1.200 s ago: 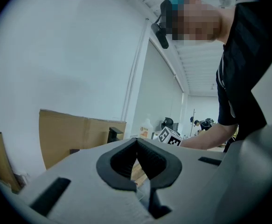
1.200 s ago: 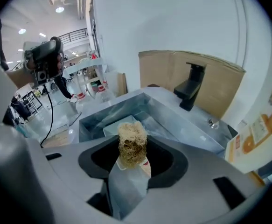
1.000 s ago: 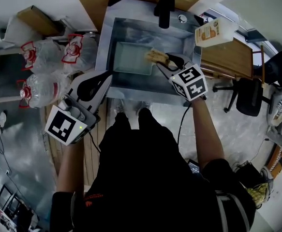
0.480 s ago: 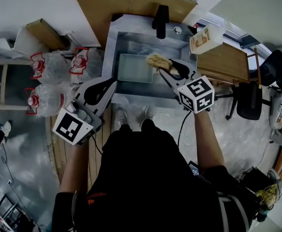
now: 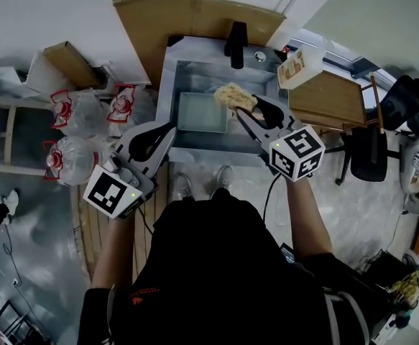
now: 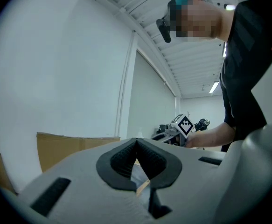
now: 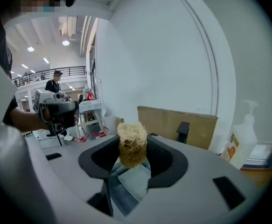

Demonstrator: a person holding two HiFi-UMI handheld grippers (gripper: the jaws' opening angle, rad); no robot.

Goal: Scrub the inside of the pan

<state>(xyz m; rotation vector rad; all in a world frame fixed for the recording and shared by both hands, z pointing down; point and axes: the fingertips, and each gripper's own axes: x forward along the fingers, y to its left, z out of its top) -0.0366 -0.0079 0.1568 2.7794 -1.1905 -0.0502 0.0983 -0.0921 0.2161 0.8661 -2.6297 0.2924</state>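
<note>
Gripping tool, right: the right tool [image 5: 246, 111] has its jaws closed on a straw-coloured fibrous scrubber [image 5: 233, 95]. In the right gripper view the wad is pinched between the two dark pads and sticks up past their tips.
Scrubber position: it is held over the steel sink [image 5: 263, 74], above the far right corner of the pan. The head view does not show whether it touches the pan.
Pan: a pale rectangular pan [image 5: 200, 112] lies flat in the bottom of the sink, towards its left side. In the right gripper view its inside shows low down, through the gap under the jaws.
Left tool: the left tool [image 5: 168, 129] hovers at the sink's near left corner, just beside the pan's near left corner. The left gripper view shows its pad tips pressed together, empty.
Faucet: a black faucet [image 5: 236, 40] stands at the middle of the sink's back rim.
Soap bottle: a white pump bottle with an orange label [image 5: 299, 65] stands at the far corner of the wooden worktop [image 5: 335, 103], right of the sink.
Water bottles: large clear bottles with red-and-white labels [image 5: 87, 113] sit on the floor left of the sink.
Cardboard: a brown cardboard sheet [image 5: 195, 16] stands against the white wall behind the sink.
Chair: a black office chair [image 5: 371, 153] stands just right of the worktop.
</note>
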